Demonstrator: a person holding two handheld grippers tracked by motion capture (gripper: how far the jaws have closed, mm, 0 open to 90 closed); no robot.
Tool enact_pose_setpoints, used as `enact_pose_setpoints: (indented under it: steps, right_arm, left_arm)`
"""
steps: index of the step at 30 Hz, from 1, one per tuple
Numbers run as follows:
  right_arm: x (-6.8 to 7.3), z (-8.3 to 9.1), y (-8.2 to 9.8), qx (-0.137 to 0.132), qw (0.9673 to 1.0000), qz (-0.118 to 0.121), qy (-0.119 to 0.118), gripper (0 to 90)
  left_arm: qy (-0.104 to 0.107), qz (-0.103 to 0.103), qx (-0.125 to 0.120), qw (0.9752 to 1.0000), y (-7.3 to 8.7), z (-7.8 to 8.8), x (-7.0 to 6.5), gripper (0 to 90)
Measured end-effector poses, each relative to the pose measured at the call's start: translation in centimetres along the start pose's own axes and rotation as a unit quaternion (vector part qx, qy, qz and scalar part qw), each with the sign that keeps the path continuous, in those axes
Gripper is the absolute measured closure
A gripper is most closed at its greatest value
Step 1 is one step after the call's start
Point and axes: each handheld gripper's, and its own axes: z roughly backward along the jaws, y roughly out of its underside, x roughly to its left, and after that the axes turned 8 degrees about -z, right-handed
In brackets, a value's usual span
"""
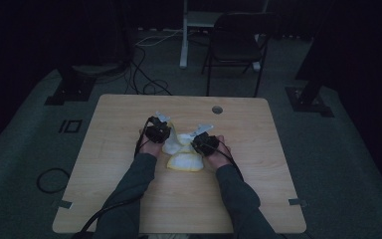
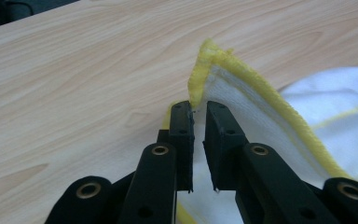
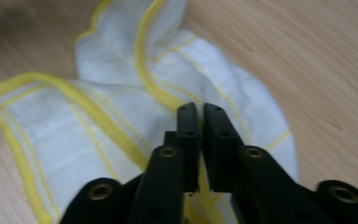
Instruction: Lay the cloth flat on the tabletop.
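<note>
Gripping a soft white cloth with a yellow hemmed border and thin yellow stripes (image 1: 183, 153), both claws are working at the middle of the pale wooden counter (image 1: 129, 199). In the left gripper view, the left claw (image 2: 199, 108) is clamped on a raised corner of the cloth: the yellow edge is standing up just beyond the tips, and the jaws are nearly together with only the thin fabric between them. The rest of the cloth is falling away to the right of this claw and lying on the counter.

In the right gripper view, the right claw (image 3: 200, 108) is also pinching the cloth, with its jaws almost together on a fold crossed by a yellow band. The bunched fabric is spreading ahead of this claw and to its left.

From the high view, the left claw (image 1: 158, 130) and the right claw (image 1: 202, 142) are near each other, and the crumpled cloth is lying between and below them.

I am judging that the step in hand is the taking of two edges, probably for spreading or folding. The next move is calling for both grips to remain firm while the hands are separating evenly, so that the fabric is opening flat without slipping out.
</note>
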Motion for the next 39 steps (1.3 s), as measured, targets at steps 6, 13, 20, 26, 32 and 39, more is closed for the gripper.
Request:
enact_pose_setpoints:
  steps: [6, 13, 20, 26, 32, 39]
  right_arm:
    - [-1.1, 0.6, -0.3, -0.007, 0.9996, -0.025, 0.013, 87.3]
    - [-2.0, 0.7, -0.3, -0.011, 0.9987, -0.047, 0.017, 87.3]
    - [-2.7, 1.1, -0.5, -0.010, 0.9982, -0.054, 0.021, 87.3]
    - [-2.9, 1.3, -0.5, -0.011, 0.9983, -0.053, 0.021, 87.3]
    - [-2.9, 1.2, -0.5, -0.009, 0.9982, -0.056, 0.021, 87.2]
    - [-3.3, 1.6, -0.7, -0.011, 0.9977, -0.060, 0.030, 87.3]
  left_arm:
    - [0.022, -0.019, -0.014, 0.9995, 1.3, 1.2, -1.4, 81.2]
    - [0.058, -0.061, -0.001, 0.9965, 3.1, 1.5, -3.5, 78.8]
    - [0.096, -0.061, -0.003, 0.9935, 4.3, 1.7, -4.9, 68.1]
    - [0.105, -0.084, 0.012, 0.9909, 4.6, 1.9, -5.3, 55.5]
    - [0.107, -0.090, 0.017, 0.9899, 4.8, 1.4, -5.3, 51.6]
    - [0.095, -0.078, 0.029, 0.9920, 4.6, 1.3, -4.4, 80.3]
